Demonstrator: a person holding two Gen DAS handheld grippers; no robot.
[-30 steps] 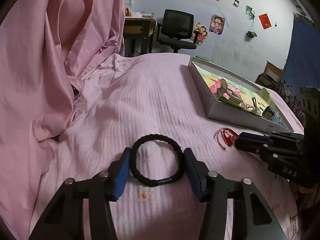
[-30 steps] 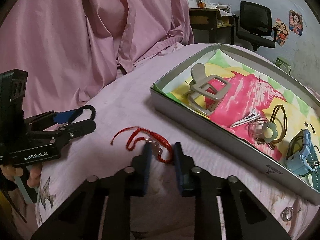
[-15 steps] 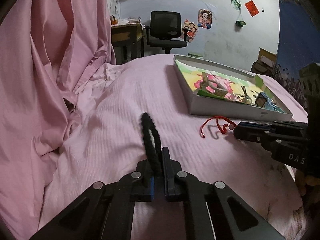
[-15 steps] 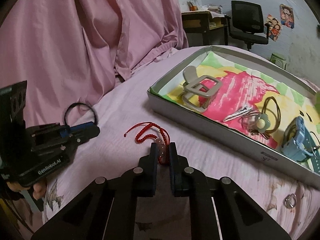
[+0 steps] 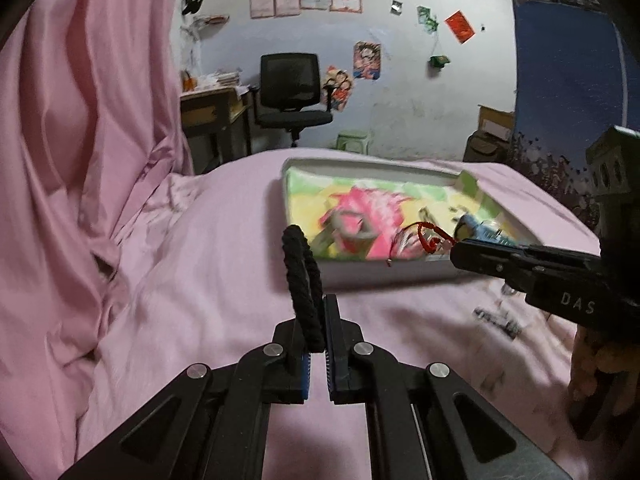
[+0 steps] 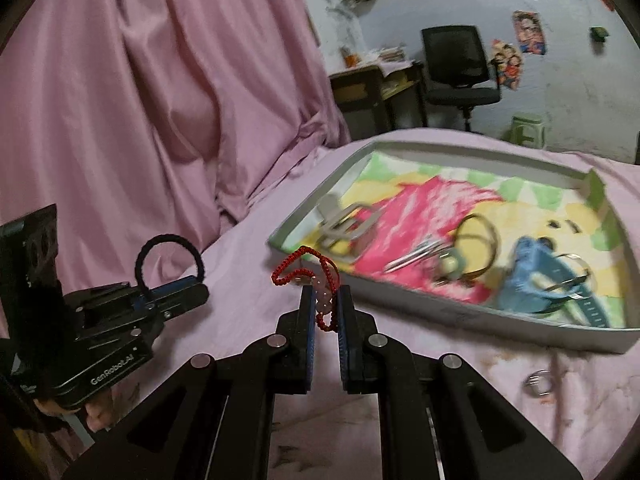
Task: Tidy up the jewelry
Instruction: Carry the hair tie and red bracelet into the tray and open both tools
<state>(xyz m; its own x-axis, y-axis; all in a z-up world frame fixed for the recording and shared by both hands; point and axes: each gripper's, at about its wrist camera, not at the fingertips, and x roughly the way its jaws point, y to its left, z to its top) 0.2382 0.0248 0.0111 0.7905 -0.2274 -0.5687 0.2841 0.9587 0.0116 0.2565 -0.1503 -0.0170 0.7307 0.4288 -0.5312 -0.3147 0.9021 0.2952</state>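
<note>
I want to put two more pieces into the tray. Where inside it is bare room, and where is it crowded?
In the tray, the far part is bare: the pink and green liner between the grey clip and the far wall. The near right side is crowded: hair tie, hairpins and blue watch lie close together.

Each camera sits just behind its own gripper's fingers, low over the pink bedsheet, tilted somewhat downward. The left wrist view faces the tray at about 1 o'clock, with the right gripper entering at 3 o'clock. The right wrist view faces the tray at 2 o'clock, with the left gripper at 9 o'clock. Both share tray, sheet and office chair.
</note>
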